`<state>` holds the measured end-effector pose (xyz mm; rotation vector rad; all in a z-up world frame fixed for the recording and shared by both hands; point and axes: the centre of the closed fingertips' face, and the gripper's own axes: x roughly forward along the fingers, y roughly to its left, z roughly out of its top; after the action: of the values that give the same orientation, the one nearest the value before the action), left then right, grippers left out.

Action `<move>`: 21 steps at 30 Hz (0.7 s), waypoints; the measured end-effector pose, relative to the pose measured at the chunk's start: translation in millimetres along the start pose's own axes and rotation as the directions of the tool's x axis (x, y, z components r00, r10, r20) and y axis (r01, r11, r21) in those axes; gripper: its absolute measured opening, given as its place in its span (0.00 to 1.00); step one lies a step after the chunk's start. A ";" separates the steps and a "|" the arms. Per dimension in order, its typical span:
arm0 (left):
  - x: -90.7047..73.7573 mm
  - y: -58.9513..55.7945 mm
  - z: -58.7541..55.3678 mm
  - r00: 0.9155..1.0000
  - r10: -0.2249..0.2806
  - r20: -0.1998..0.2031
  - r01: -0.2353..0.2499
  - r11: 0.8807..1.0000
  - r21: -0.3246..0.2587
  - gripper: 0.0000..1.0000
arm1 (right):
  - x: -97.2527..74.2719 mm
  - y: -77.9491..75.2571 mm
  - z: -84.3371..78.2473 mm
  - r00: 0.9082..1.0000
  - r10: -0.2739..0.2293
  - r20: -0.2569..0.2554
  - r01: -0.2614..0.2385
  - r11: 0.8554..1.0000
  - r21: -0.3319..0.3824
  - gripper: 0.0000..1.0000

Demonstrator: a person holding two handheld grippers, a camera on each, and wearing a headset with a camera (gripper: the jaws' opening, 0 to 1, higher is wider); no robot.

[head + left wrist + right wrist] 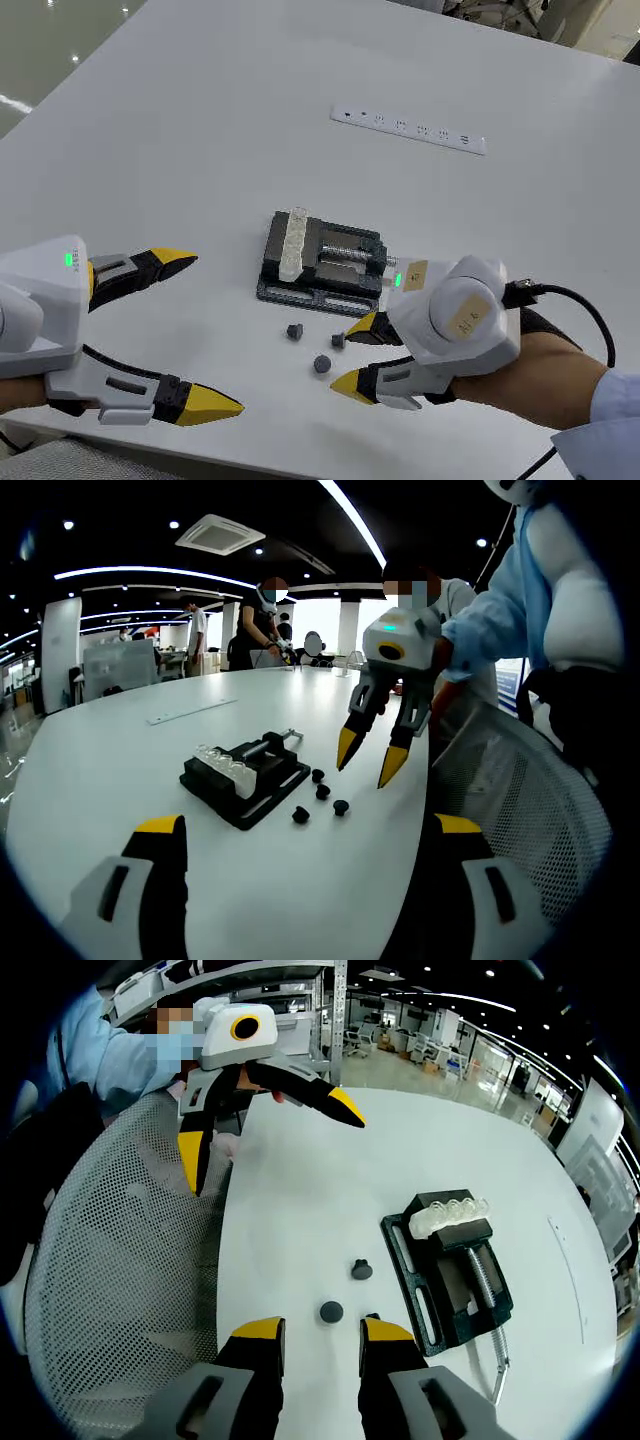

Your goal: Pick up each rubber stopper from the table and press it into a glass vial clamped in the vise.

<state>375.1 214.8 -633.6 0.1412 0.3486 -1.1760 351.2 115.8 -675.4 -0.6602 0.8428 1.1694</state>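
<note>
A black vise (pixel 322 268) (pixel 245 777) (pixel 452 1278) sits mid-table and clamps a row of clear glass vials (pixel 296 245) (pixel 222 761) (pixel 450 1215). Several small dark rubber stoppers (pixel 294 331) (pixel 300 814) (pixel 361 1270) lie loose on the table in front of it. My right gripper (pixel 352 355) (pixel 370 756) (pixel 323 1330) is open just above the table, with one stopper (pixel 322 364) (pixel 330 1311) lying right ahead of its yellow tips. My left gripper (pixel 198 332) (pixel 308 826) (pixel 270 1142) hangs wide open to the left, apart from the stoppers, and holds nothing.
A white power strip (pixel 408 130) (pixel 190 712) lies on the table beyond the vise. A grey mesh chair (pixel 500 810) (pixel 120 1260) stands at the table's near edge. A black cable (pixel 590 310) trails from the right gripper. People stand in the room behind.
</note>
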 end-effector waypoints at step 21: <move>-5.4 -7.2 1.9 1.000 0.003 0.022 -0.003 1.000 -0.001 0.99 | -2.5 -0.7 6.1 0.989 0.060 -0.137 -0.075 0.991 -0.111 0.19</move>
<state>367.0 216.2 -629.5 0.1284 0.3297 -1.1741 352.8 119.3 -670.0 -0.8178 0.9206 1.2529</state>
